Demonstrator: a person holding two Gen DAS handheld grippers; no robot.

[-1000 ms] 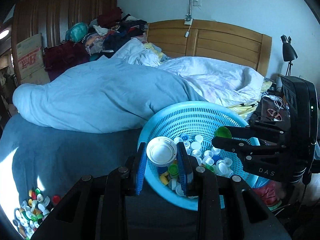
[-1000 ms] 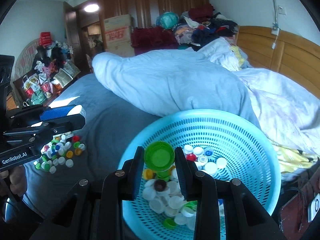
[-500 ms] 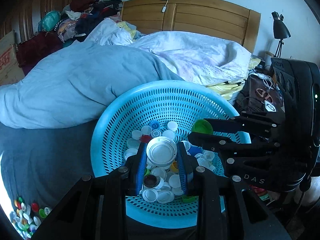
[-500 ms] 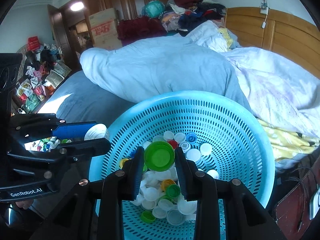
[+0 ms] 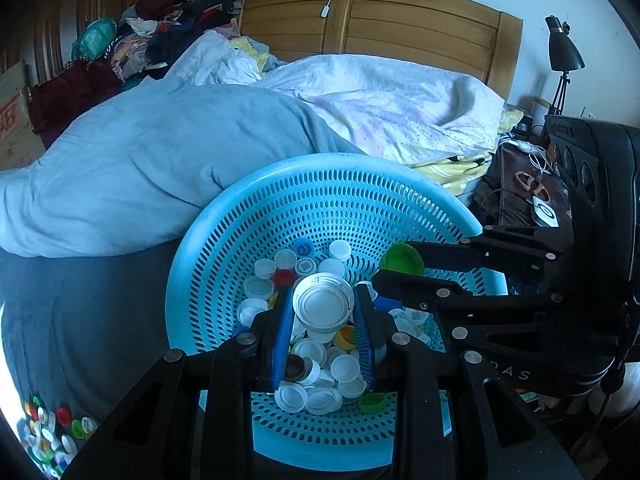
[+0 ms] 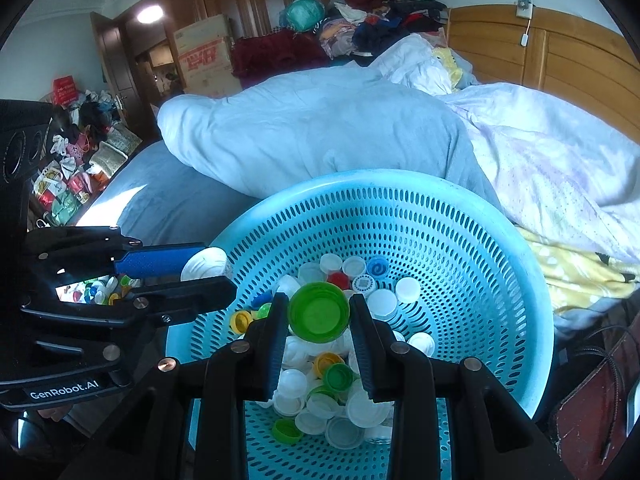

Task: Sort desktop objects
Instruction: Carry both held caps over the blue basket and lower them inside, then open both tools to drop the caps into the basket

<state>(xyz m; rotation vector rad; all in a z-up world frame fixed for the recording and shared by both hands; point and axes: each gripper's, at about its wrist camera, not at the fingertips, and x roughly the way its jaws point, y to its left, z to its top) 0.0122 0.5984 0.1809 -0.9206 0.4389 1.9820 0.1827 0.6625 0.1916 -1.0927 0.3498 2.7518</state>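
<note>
Left gripper (image 5: pixel 324 308) clamped on wide white plastic lid (image 5: pixel 323 307), right gripper (image 6: pixel 319 312) clamped on round green plastic cap (image 6: pixel 319 311). Both poised over round perforated light-blue plastic basket (image 6: pixel 472 240) on grey-blue bedsheet (image 5: pixel 80 300), loose bottle caps (image 6: pixel 340 392) heaped inside.

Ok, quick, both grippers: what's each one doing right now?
Left gripper: shut on the white cap, over the blue basket.
Right gripper: shut on the green cap, over the same basket.
</note>
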